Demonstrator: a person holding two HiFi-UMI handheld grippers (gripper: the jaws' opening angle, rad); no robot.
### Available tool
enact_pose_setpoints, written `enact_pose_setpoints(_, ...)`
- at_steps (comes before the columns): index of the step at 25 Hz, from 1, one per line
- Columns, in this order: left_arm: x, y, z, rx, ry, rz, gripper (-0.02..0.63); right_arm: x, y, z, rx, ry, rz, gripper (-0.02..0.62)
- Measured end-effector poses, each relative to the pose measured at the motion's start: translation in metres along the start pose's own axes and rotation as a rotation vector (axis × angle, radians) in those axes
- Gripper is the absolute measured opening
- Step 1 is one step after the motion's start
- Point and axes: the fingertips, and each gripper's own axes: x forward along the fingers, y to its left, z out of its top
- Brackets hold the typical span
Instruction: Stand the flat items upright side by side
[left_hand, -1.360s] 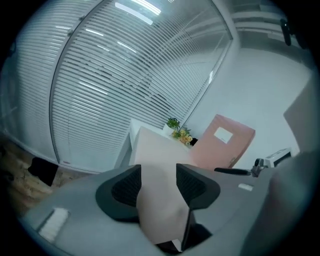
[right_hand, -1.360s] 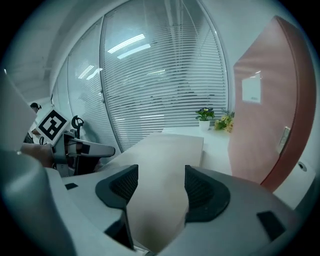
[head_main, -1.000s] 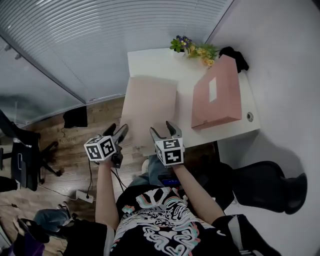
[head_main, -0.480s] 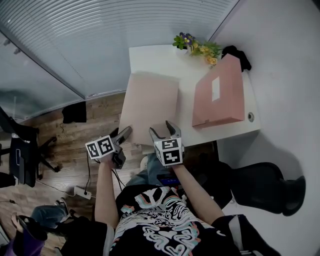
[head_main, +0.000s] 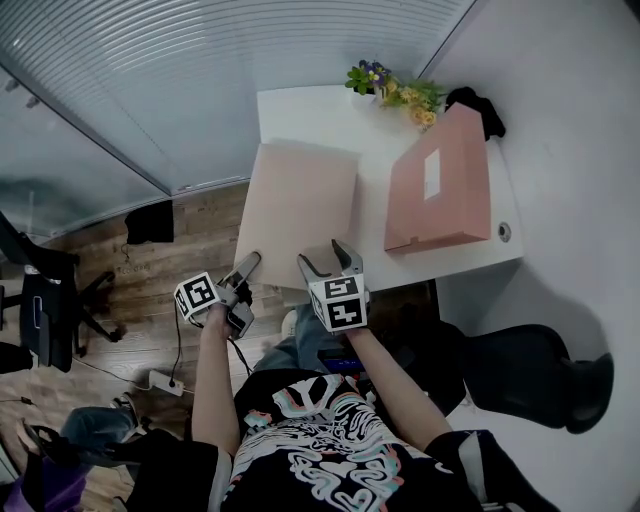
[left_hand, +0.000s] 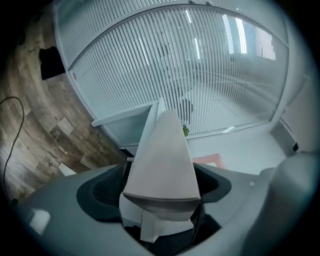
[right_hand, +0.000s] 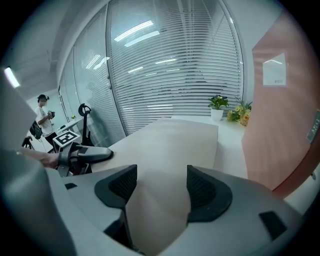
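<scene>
Left gripper rolled, fingers opening round box

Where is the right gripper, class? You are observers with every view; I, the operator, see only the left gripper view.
Observer: The right gripper is poised at the near end of the beige box, jaws apart, gripping nothing, beside the left gripper, whose jaws have just been opening at that box's near left corner.
Operator: And the second flat item?
Observer: A pink box bearing a white label is on the table, at its right side.
Operator: Anything behind it?
Observer: A black object lies past its far end, near the flowers.
</scene>
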Motion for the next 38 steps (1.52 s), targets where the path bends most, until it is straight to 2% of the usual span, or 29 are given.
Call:
enact_pose_setpoints(5,0.003,-0.003,-0.002,-0.084,-0.028,-0.075,0.386,0.002,0.001,-0.001,-0.003,0.011,-0.009,0.301)
enact_pose_setpoints(7,0.003,-0.007,-0.002,-0.074,-0.038,-0.092,0.352,0.002,0.000,-0.002,-0.006,0.012,-0.017,0.301)
enact_pose_setpoints(8,0.003,-0.009,0.000,-0.065,-0.041,-0.091,0.333,0.002,0.001,-0.002,-0.004,0.013,-0.017,0.302)
enact_pose_setpoints(12,0.002,-0.009,0.000,-0.091,-0.061,-0.058,0.330,0.002,0.000,-0.002,0.002,0.020,-0.014,0.304)
enact_pose_setpoints(18,-0.001,-0.020,0.010,-0.050,-0.112,-0.040,0.321,-0.003,-0.003,0.003,0.028,0.014,-0.030,0.305)
enact_pose_setpoints(23,-0.002,-0.034,0.027,0.054,-0.138,-0.041,0.316,-0.005,-0.004,0.009,0.073,0.000,-0.033,0.305)
enact_pose_setpoints(28,-0.005,-0.047,0.032,0.077,-0.161,-0.010,0.313,-0.009,-0.001,0.010,0.098,-0.001,-0.025,0.307)
enact_pose_setpoints(38,0.002,-0.084,0.041,0.308,-0.142,0.032,0.308,-0.020,0.001,0.015,0.134,-0.018,-0.029,0.307)
